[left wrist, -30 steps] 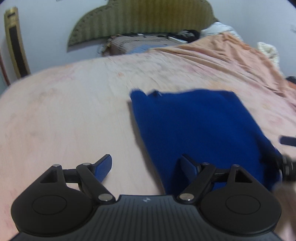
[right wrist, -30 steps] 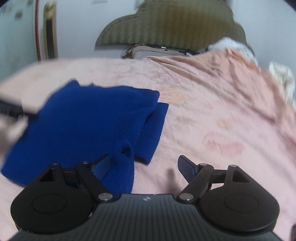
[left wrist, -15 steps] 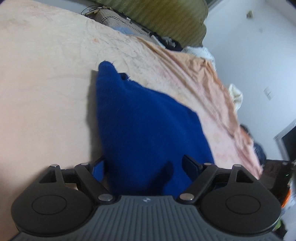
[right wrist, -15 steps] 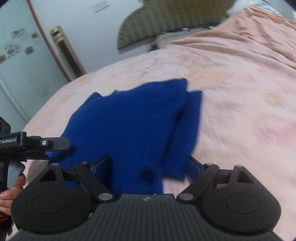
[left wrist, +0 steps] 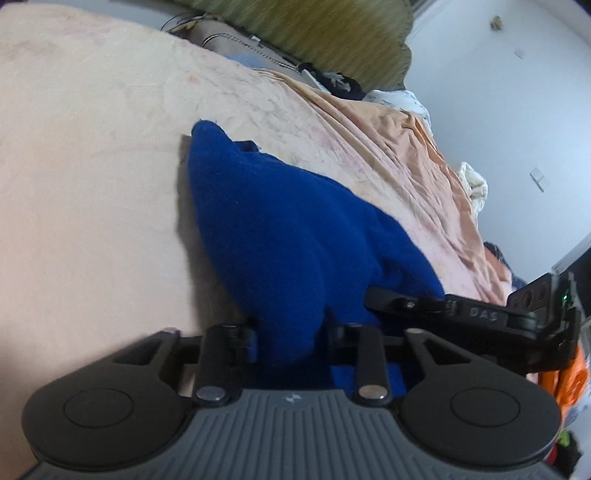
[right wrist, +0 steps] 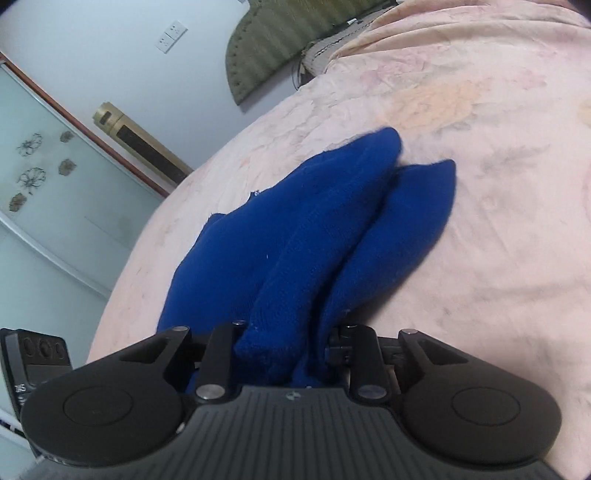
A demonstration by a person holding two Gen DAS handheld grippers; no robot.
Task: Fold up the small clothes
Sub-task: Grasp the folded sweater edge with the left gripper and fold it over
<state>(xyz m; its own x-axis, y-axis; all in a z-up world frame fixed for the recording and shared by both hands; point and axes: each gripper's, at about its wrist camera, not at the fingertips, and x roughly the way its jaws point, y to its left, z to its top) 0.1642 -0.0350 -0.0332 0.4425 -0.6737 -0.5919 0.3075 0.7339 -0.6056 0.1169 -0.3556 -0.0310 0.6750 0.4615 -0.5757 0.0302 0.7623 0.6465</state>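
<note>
A small royal-blue knitted garment (left wrist: 280,229) lies on a pink bedspread (left wrist: 81,206). In the left wrist view my left gripper (left wrist: 290,341) is closing on the near edge of the blue garment, with a bunched fold pinched between its pads. In the right wrist view my right gripper (right wrist: 282,349) is closing too, on another part of the near edge of the blue garment (right wrist: 332,229), whose cloth rises in thick folds between the pads. The right gripper's black body (left wrist: 480,317) shows at the right of the left wrist view. The fingertips of both are buried in the cloth.
An olive padded headboard (left wrist: 325,33) and a heap of clothes (left wrist: 332,79) stand at the far end of the bed. An orange sheet (left wrist: 424,158) is rumpled along the bed's far right. A frosted glass door (right wrist: 40,192) and a gold floor-standing unit (right wrist: 140,146) stand by the wall.
Both grippers have rolled and dipped to the garment's near edge, then shut from wide open onto it. The cloth now bunches up between each pair of fingers.
</note>
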